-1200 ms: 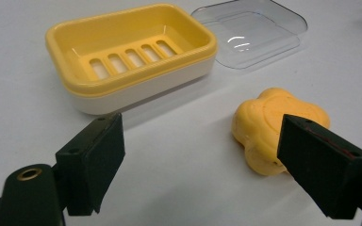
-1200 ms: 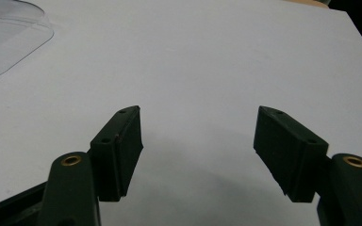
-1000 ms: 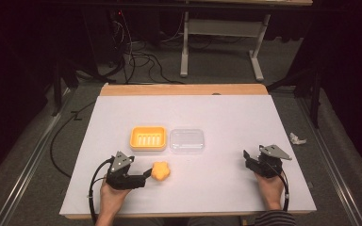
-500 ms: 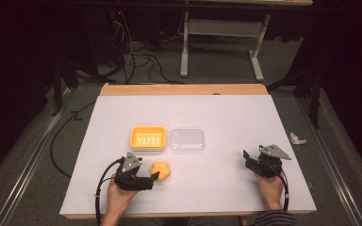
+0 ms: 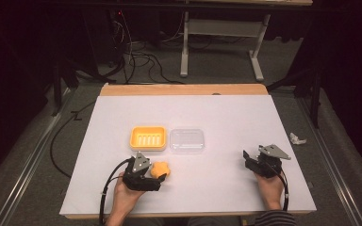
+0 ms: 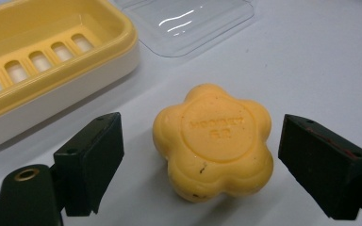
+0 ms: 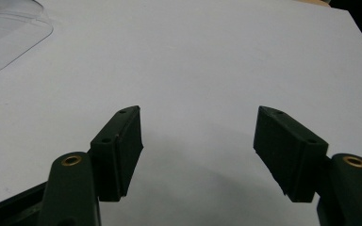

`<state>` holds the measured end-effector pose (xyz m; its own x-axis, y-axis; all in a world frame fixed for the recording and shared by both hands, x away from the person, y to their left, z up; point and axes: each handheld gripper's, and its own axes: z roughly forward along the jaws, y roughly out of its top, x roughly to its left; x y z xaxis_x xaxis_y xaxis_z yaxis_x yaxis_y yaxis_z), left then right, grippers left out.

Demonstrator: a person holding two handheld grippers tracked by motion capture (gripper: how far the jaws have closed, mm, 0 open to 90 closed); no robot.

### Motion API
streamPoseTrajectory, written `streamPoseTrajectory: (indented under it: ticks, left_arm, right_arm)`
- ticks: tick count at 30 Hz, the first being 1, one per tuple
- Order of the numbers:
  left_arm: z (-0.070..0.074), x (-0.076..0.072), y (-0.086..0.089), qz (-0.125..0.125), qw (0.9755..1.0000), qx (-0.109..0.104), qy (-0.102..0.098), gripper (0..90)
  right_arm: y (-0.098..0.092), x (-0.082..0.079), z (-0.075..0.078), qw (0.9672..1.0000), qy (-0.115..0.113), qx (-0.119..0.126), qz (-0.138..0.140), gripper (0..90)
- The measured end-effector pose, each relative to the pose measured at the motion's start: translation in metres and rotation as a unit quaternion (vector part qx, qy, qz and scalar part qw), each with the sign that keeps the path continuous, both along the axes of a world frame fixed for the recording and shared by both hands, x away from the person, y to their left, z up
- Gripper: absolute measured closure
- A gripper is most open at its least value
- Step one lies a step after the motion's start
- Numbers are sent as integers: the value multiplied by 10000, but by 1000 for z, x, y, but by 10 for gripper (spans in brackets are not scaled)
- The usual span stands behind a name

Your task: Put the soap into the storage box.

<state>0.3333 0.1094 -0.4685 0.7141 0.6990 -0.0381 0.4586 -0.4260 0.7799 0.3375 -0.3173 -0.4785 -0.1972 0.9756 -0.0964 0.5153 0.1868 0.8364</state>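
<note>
1. Table carries everything near its front edge.
2. Soap dish and clear lid sit side by side, dish uncovered, probably to receive the soap.
3. Right gripper rests released by the front right corner.
4. Left gripper straddles the soap, jaws apart, not touching.

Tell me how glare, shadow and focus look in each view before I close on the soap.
High view: the white table is evenly lit, the surroundings dark. Left gripper view: the flower-shaped soap is sharp with a soft shadow beneath, white glare streaks on the clear lid, the soap dish slightly soft. Right gripper view: the right gripper casts a faint shadow, jaws open.
</note>
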Motion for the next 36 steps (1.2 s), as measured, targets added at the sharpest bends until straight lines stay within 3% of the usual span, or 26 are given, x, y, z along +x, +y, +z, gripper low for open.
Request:
streamPoseTrajectory:
  ticks: [14,30,33,36]
  left_arm:
    - [-11,6,-15,-26,9995,318,31,166]
    - [-16,7,-20,-31,9992,401,35,221]
    - [-16,4,-21,-83,9989,455,-98,256]
    - [-16,6,-19,-93,9992,394,-25,258]
  right_arm:
    - [1,0,0,10000,12,-7,-3,335]
    - [1,0,0,10000,6,-84,29,335]
    - [2,0,0,10000,6,-88,17,335]
    - [2,0,0,10000,4,-84,19,334]
